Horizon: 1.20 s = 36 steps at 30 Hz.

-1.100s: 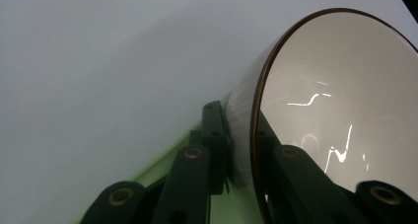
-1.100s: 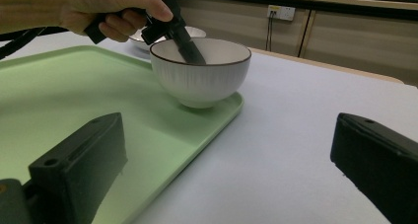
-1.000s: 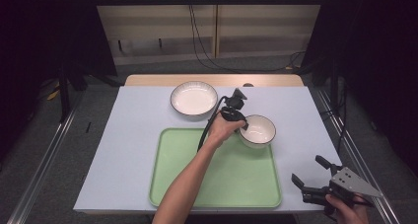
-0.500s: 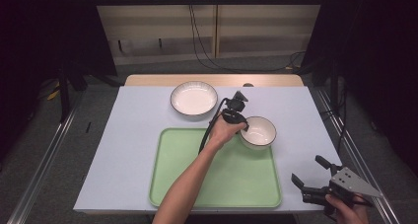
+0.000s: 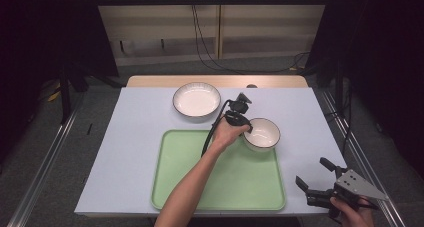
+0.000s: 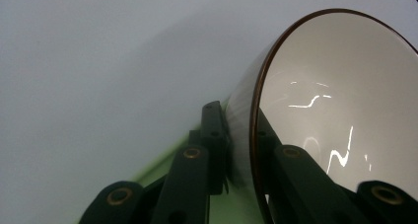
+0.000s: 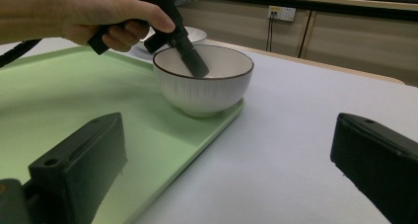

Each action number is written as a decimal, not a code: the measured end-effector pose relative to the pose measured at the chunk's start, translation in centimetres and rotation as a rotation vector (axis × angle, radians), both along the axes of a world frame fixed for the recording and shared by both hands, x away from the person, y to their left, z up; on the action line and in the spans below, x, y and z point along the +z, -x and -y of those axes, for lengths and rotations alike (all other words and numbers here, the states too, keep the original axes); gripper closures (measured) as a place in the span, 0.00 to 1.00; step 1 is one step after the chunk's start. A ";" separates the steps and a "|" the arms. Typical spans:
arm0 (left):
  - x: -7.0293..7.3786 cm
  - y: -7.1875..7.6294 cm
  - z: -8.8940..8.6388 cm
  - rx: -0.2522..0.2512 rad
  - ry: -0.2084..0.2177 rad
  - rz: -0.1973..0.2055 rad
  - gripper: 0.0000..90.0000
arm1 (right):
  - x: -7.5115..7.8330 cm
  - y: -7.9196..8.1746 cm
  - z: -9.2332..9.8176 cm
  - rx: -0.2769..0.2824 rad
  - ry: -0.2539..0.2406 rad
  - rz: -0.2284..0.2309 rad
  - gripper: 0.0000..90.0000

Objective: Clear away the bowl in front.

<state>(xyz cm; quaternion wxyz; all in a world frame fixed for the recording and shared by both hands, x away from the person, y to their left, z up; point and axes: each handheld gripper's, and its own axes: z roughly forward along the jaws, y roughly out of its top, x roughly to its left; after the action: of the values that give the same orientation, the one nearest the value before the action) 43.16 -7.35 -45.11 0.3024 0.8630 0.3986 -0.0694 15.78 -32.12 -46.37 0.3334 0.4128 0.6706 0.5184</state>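
A white ribbed bowl with a dark rim [image 5: 263, 134] sits at the far right corner of the green tray [image 5: 220, 187], its base partly over the tray's edge [image 7: 204, 81]. My left gripper [image 5: 247, 128] is shut on the bowl's near-left rim, held by a hand. In the left gripper view one jaw presses the outer wall and the other lies inside the bowl [image 6: 335, 110]. My right gripper [image 5: 318, 179] hovers open off the table's front right corner. Its jaws stand wide apart, with nothing between them, and face the bowl [image 7: 226, 160].
A second white dish with a dark rim [image 5: 196, 99] rests on the pale mat [image 5: 135, 132] beyond the tray. The person's forearm [image 5: 195, 187] crosses the tray diagonally. A black cable [image 5: 212, 129] trails from the left gripper. Metal rails run along both sides of the table.
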 end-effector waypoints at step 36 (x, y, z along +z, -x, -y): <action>2.6 2.5 -4.9 0.034 0.114 0.244 0.05 | 0.0 -0.1 -0.1 -0.003 -0.004 0.001 0.00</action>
<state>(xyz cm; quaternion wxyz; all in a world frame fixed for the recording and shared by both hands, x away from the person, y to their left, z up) 40.65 -2.46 -42.48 0.3984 0.8397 0.3686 0.0187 15.86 -32.06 -46.39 0.3334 0.4142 0.6688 0.5197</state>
